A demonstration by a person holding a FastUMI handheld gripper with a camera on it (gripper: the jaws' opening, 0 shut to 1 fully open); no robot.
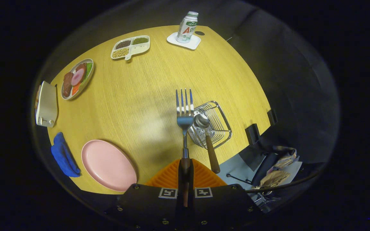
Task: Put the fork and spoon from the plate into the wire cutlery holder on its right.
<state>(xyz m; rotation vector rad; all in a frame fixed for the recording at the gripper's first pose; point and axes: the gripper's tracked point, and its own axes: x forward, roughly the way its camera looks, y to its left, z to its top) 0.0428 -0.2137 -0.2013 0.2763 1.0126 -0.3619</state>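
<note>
Fork [184,112] standing upright, handle being pinched between fingers of hand-held gripper [185,171], tines pointing away over wooden surface [146,96]. Fingers pressing together on fork handle. Wire cutlery holder [212,125] sitting just right of fork, near surface edge. Spoon [206,134] lying in holder, bowl inside, brown handle sticking out over rim toward gripper. Pink plate [108,165] lying bare, left of gripper. Blue cloth [63,155] lying beside plate, further left.
</note>
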